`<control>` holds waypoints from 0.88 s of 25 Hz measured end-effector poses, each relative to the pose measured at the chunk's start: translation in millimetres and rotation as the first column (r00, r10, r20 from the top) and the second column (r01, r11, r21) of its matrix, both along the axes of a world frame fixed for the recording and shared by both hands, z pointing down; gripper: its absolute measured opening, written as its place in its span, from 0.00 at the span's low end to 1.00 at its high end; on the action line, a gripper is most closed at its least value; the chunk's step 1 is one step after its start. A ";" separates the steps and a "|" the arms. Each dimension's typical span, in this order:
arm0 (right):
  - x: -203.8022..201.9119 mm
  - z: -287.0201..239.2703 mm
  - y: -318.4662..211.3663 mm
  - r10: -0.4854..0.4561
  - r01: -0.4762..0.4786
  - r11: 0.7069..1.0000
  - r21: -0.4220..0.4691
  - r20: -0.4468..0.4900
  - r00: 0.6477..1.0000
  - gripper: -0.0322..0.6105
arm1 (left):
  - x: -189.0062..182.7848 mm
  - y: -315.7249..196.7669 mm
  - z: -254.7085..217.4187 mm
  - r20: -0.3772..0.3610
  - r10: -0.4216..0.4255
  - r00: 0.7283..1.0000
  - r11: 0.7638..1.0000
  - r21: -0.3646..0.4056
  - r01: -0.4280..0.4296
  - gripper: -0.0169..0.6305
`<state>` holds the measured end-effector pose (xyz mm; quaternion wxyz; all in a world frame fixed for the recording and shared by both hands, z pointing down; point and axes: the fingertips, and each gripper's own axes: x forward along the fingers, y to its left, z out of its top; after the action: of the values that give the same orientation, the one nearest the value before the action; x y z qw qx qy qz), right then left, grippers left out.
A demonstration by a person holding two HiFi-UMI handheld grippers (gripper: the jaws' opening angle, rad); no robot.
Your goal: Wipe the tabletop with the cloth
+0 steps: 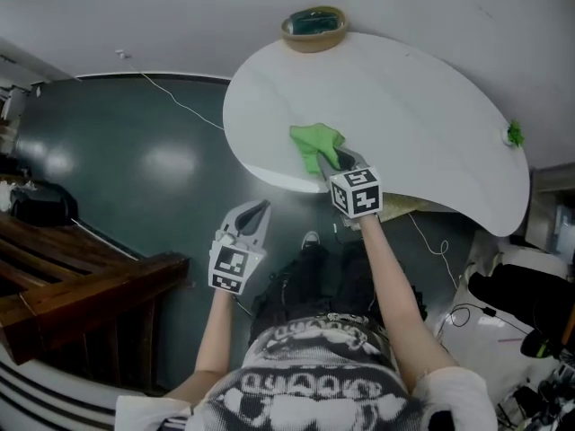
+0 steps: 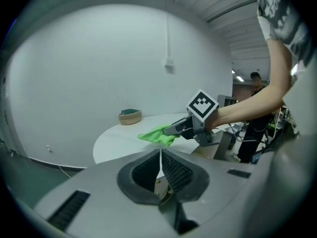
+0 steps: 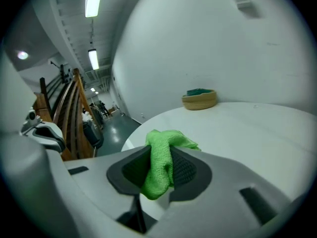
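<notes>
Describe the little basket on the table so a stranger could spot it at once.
Find the large white rounded tabletop. At its far edge by the wall, beyond the green cloth in the right tool, sits the basket: small, round and tan, with something dark green inside, the only tan thing there.

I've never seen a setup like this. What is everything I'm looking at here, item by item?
table: one, white, rounded, in front of the person.
cloth: one, bright green, at the table's near edge.
basket: one, tan, something dark green inside, at the table's far edge.
small object: one, green, at the table's right edge; too small to identify.
cable: one, white, on the dark floor left of the table.
wooden stairs: one set, dark brown, far left.
right claw: one, grey, shut on the cloth.
left claw: one, grey, shut, empty, over the floor.
</notes>
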<state>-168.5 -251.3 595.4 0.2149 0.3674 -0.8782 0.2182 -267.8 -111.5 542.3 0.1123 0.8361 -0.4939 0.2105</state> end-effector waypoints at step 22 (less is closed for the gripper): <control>179.0 79.1 47.0 0.241 -0.267 0.949 -0.167 -0.161 0.957 0.20 | 97.8 8.3 -5.1 -0.028 0.149 0.988 0.989 0.003 -0.149 0.05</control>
<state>10.6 -204.3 674.5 0.2791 0.4701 -0.7818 0.2997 -170.1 -103.2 537.2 0.1025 0.8737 -0.4285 0.2063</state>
